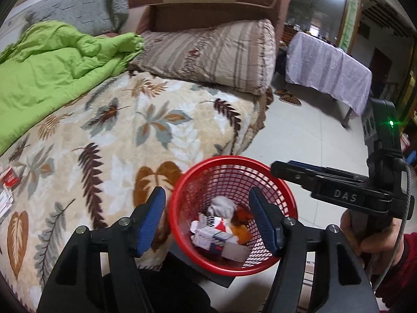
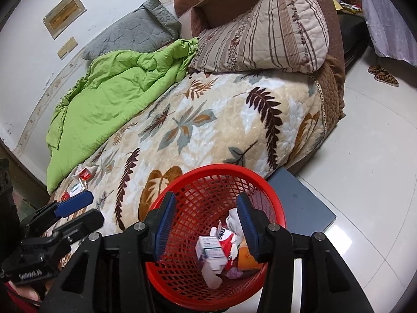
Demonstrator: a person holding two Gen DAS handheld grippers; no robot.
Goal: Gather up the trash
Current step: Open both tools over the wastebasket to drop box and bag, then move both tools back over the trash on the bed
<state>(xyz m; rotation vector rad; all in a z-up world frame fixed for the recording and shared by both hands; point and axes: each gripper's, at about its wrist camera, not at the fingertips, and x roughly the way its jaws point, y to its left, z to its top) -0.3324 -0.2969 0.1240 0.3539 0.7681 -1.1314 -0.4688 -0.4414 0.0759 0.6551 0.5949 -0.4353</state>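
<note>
Left gripper [image 1: 207, 224] and right gripper [image 2: 206, 225] are both hanging open and empty above the red basket [image 1: 281, 190], which is holding boxes [image 1: 208, 236] and crumpled paper [image 1: 221, 207] beside the bed [image 1: 146, 120].

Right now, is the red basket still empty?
No: the red basket already holds small cartons and a crumpled white paper.

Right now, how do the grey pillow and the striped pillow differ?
The grey pillow is plain quilted grey; the striped pillow is beige with brown stripes. The grey one lies flat by the wall, beyond the green quilt; the striped one leans against the brown headboard, nearer the floor side. The striped one looks plumper. Both sit on the bed, untouched.
</note>
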